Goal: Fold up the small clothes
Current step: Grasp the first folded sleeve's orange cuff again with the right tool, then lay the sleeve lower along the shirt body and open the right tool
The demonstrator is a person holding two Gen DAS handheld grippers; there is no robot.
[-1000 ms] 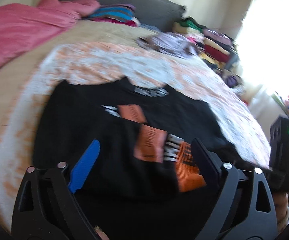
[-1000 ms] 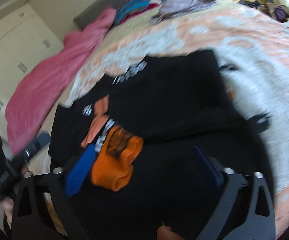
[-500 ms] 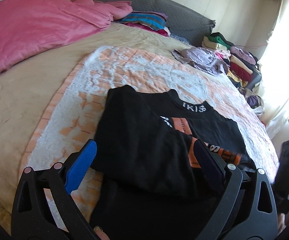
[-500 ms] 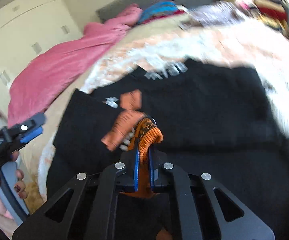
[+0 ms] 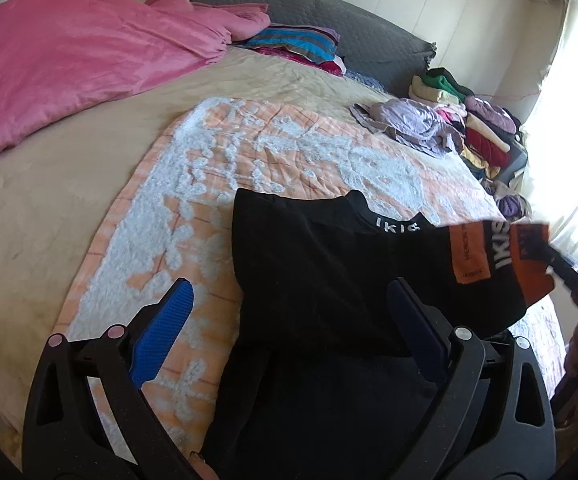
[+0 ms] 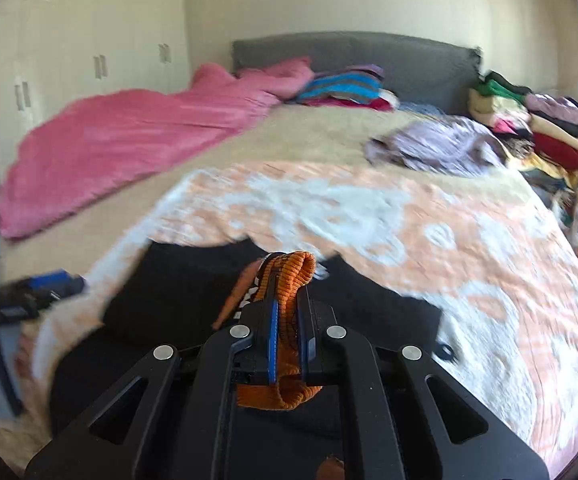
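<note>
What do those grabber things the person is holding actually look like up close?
Each is a black plastic tool ending in two long fingers. The left gripper has open triangular cut-outs in its fingers, round silver and pinkish pivot pins, and ribbed bright blue pads. The right gripper matches: black frame, silver pins, blue-edged pads. No cables or sleeves show.

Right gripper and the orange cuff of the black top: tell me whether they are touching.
Touching. The right wrist view shows the right gripper with its jaws shut on the orange cuff, the ribbed fabric pinched between both blue pads.
</note>
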